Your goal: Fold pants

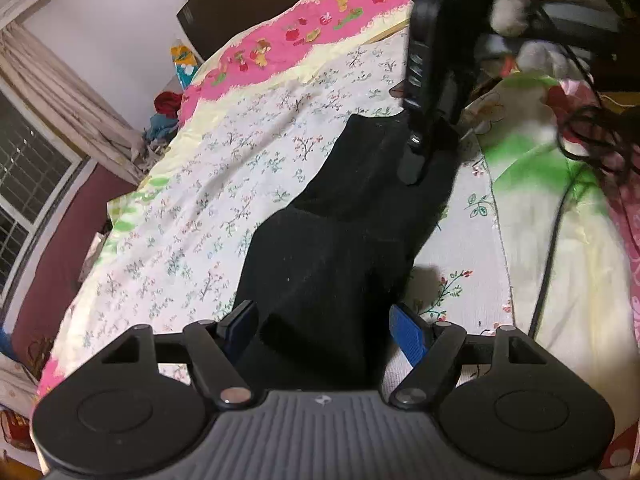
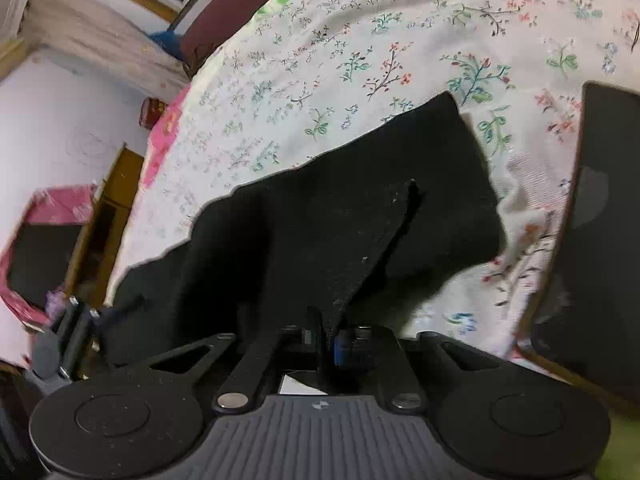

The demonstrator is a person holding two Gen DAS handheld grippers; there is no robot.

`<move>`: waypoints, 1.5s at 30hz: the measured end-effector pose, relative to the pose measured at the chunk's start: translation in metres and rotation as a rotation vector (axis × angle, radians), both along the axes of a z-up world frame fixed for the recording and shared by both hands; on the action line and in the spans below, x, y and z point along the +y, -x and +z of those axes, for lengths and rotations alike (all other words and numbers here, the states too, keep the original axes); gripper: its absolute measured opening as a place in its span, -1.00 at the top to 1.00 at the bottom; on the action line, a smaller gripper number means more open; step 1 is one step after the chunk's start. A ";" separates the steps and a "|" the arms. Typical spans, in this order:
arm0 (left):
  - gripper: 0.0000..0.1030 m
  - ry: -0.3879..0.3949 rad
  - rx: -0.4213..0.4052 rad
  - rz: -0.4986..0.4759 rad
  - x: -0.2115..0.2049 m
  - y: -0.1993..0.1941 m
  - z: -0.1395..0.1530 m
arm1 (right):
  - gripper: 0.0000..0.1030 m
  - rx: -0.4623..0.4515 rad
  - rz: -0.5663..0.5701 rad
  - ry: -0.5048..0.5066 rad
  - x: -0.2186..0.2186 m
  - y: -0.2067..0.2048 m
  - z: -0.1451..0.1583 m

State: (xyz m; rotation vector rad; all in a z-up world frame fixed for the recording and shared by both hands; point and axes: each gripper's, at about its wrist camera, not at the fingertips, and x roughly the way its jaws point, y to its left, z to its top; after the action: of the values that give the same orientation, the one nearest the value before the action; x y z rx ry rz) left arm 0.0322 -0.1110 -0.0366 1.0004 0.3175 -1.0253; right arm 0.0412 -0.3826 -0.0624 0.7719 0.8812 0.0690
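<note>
Floral cotton bedsheet (image 1: pixel 224 184) under soft, creased black pants (image 1: pixel 332 248)

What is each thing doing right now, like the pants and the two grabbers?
Black pants: lying on the bed, partly folded, one edge lifted.
Left gripper: open, jaws either side of the pants, not pinching.
Right gripper: shut on a pinch of the pants' edge.
Floral bedsheet: spread out, a bit wrinkled.
Curtain: pulled aside from the window.
</note>
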 end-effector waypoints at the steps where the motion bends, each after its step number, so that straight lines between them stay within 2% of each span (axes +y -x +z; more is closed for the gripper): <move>1: -0.59 -0.004 0.001 -0.006 0.001 0.001 0.001 | 1.00 -0.022 0.014 0.010 0.004 0.003 0.008; 3: -0.60 -0.013 0.001 -0.011 0.003 0.001 0.000 | 1.00 -0.046 0.060 0.055 0.013 0.009 0.028; 6: -0.60 -0.019 -0.004 -0.004 0.002 -0.002 -0.003 | 1.00 -0.013 0.111 0.111 0.019 0.009 0.039; 10: -0.60 0.000 0.003 0.006 -0.001 -0.002 -0.001 | 1.00 0.026 0.100 0.114 0.008 0.006 0.028; 11: -0.60 -0.002 0.006 0.003 -0.001 -0.001 0.000 | 1.00 0.068 0.102 0.134 0.006 0.003 0.019; 13: -0.60 -0.010 -0.011 -0.009 0.000 0.001 -0.001 | 1.00 0.136 0.078 0.077 0.001 0.008 0.004; 14: -0.60 -0.013 -0.012 -0.011 0.002 0.001 -0.001 | 1.00 0.138 0.070 0.048 0.001 0.010 0.005; 17: -0.61 -0.013 0.011 -0.004 0.004 -0.002 -0.002 | 0.93 0.092 0.046 0.020 0.000 0.024 0.020; 21: -0.60 -0.015 0.007 0.000 0.002 -0.001 -0.005 | 1.00 0.054 0.056 0.029 0.006 0.030 0.024; 29: -0.60 -0.025 0.009 0.001 0.003 0.001 0.003 | 1.00 -0.059 0.142 0.163 0.044 0.033 0.049; 33: -0.61 -0.021 -0.019 0.010 0.001 0.001 0.007 | 1.00 -0.120 0.067 0.115 0.025 0.030 0.053; 40: -0.62 0.003 -0.060 -0.010 -0.006 -0.004 0.018 | 1.00 -0.295 -0.042 0.223 -0.012 0.019 0.098; 42: -0.62 0.007 -0.053 -0.006 -0.007 -0.007 0.017 | 1.00 -0.266 -0.054 0.222 -0.020 0.018 0.095; 45: -0.62 0.012 -0.039 0.000 -0.007 -0.009 0.013 | 1.00 -0.141 -0.057 0.227 -0.020 0.018 0.064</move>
State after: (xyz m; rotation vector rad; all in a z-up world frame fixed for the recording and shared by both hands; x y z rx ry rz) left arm 0.0411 -0.1183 -0.0231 1.0081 0.2796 -1.0053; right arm 0.0231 -0.4026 0.0020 0.5716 0.7187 -0.0265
